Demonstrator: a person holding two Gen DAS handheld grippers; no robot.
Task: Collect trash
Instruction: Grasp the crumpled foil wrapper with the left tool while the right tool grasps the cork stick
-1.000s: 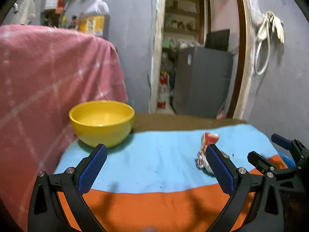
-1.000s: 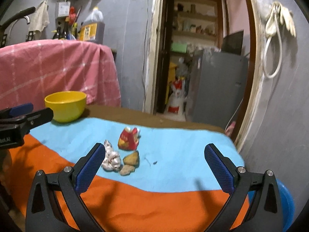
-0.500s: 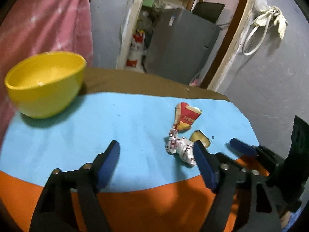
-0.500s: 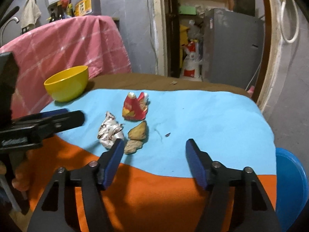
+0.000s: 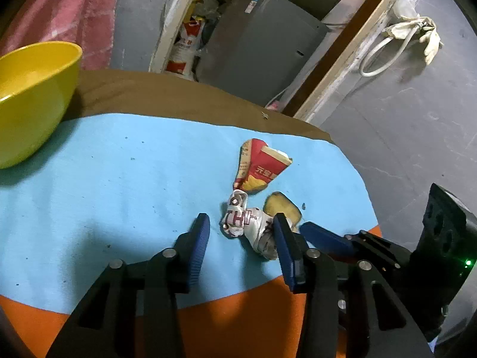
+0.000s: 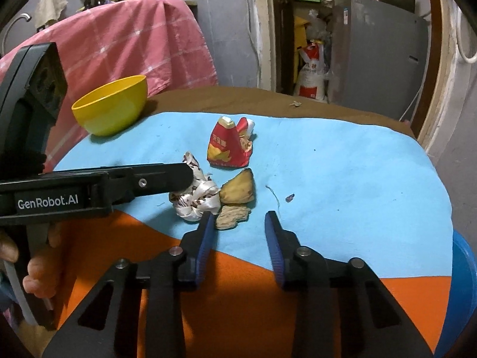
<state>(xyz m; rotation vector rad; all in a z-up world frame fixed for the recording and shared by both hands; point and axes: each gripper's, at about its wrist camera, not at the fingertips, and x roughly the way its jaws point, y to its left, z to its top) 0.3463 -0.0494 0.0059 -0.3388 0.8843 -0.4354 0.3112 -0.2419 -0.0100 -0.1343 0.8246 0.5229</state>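
A small pile of trash lies on the blue and orange cloth (image 5: 119, 179): a crumpled white wrapper (image 5: 238, 220), a red snack packet (image 5: 259, 167), a brown peel (image 5: 281, 208) and a tan scrap (image 6: 232, 213). My left gripper (image 5: 241, 228) hangs low over the white wrapper (image 6: 196, 200). Its jaws are closing, with the wrapper between the tips and a gap still showing on the left side. My right gripper (image 6: 238, 217) is closing too; the tan scrap lies just ahead of its left fingertip, and nothing is pinched. The peel (image 6: 238, 188) sits beyond it.
A yellow bowl (image 6: 113, 104) stands at the cloth's far left, in front of a pink draped cloth (image 6: 134, 38). A blue bin (image 6: 462, 283) shows past the table's right edge. A grey cabinet (image 6: 372, 59) and a doorway lie behind. A hand (image 6: 35, 268) holds the left gripper.
Both grippers tipped downward and came in toward the trash pile. Their jaws narrowed from wide open to a small gap. The left one swung right, from facing the bowl to over the wrapper.
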